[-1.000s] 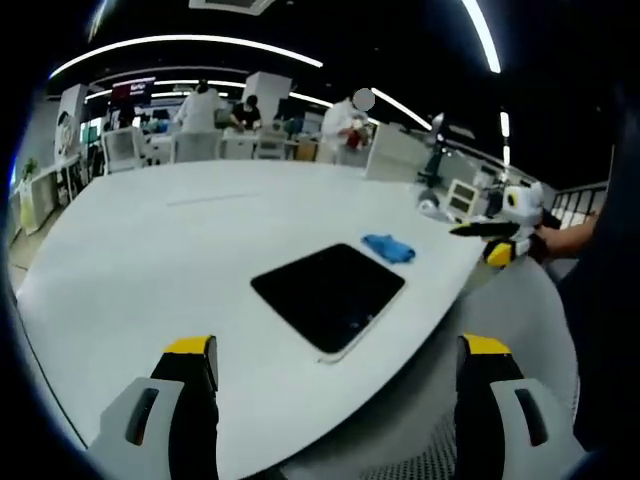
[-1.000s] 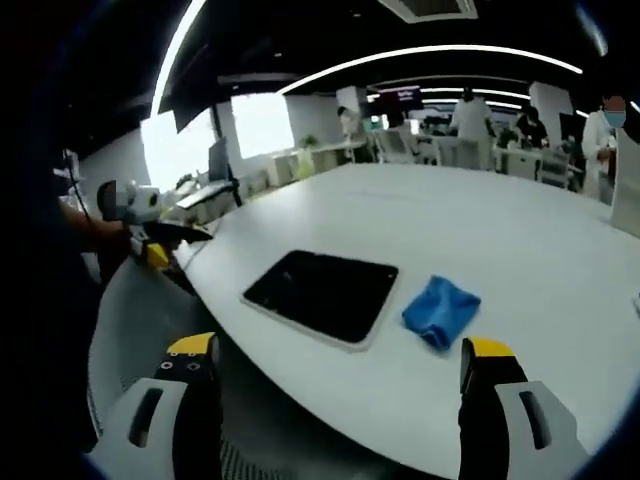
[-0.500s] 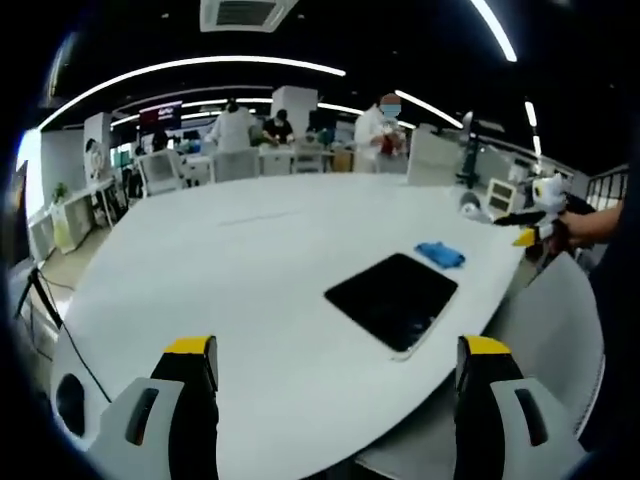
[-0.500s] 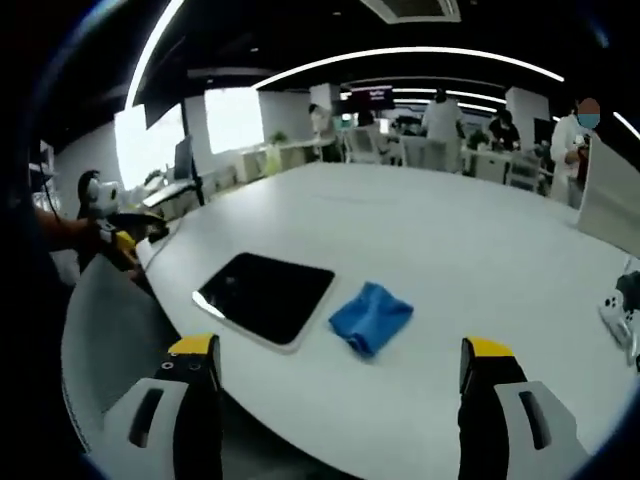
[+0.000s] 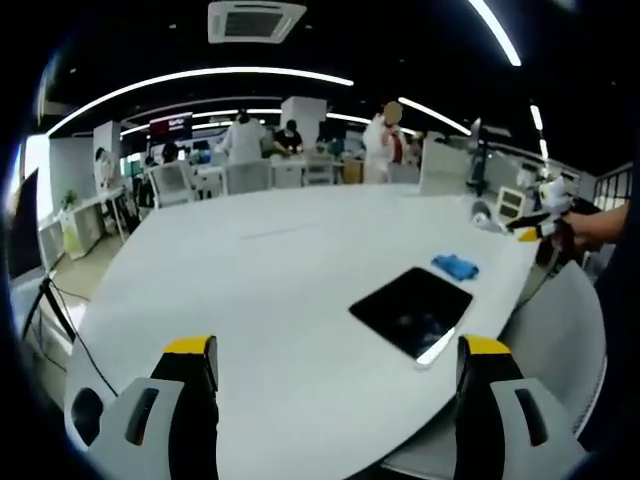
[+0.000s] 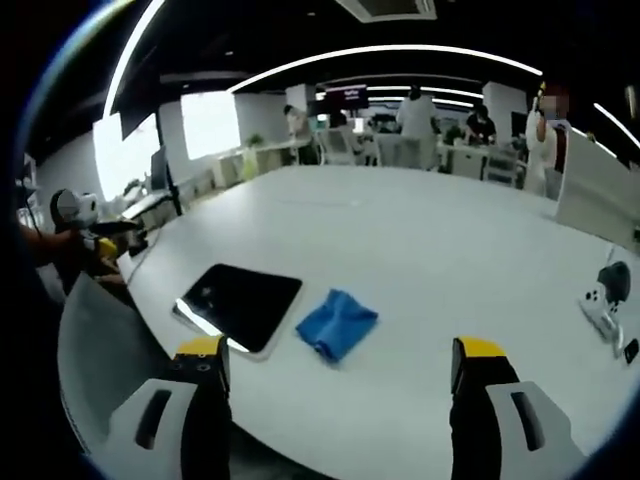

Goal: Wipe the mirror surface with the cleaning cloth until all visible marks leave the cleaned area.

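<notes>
A dark mirror is lying flat near the edge of a large white worktop, with a crumpled blue cloth resting just beside it. The left claw and the right claw are hovering apart from both, jaws spread and gripping nothing. People are working at desks behind.

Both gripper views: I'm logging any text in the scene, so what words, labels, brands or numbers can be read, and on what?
No text can be read in either view.
Hanging screen at the back of the room: coloured marks, too small and blurred to read.
Mirror, blue cleaning cloth and white table: no lettering visible.
</notes>
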A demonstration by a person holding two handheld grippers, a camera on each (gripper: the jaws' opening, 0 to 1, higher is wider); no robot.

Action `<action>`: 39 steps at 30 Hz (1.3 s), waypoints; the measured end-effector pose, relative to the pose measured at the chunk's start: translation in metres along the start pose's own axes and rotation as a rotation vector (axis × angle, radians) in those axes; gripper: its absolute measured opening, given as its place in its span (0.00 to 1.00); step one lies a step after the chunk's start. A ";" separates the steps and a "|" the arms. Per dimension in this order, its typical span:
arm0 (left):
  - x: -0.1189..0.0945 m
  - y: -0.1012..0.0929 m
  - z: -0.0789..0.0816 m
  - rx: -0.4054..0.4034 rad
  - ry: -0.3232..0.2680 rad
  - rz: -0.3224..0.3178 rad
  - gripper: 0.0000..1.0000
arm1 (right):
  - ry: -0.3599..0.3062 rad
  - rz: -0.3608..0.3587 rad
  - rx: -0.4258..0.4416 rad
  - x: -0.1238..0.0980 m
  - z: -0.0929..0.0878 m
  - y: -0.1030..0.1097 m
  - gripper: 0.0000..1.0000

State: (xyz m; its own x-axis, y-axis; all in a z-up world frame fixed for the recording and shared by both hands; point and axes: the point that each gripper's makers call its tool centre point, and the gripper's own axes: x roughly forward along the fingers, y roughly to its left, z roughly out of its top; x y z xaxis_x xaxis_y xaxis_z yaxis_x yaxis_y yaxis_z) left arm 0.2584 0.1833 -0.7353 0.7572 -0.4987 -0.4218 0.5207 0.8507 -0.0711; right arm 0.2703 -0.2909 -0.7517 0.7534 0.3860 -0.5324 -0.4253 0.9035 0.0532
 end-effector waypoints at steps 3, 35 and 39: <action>0.001 0.000 0.000 -0.004 0.001 -0.001 1.00 | 0.004 0.000 -0.005 0.000 -0.001 0.000 0.90; 0.010 -0.008 -0.004 -0.025 0.016 -0.026 1.00 | 0.039 -0.040 -0.032 0.065 0.025 -0.005 0.50; 0.012 -0.010 -0.003 -0.024 0.017 -0.032 1.00 | 0.096 -0.027 0.008 0.101 0.012 -0.002 0.38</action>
State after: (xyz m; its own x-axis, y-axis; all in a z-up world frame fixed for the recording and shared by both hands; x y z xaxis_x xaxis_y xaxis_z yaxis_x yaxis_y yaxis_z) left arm 0.2604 0.1691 -0.7423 0.7333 -0.5234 -0.4340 0.5352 0.8380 -0.1065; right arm 0.3528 -0.2511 -0.7952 0.7130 0.3420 -0.6121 -0.4011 0.9150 0.0440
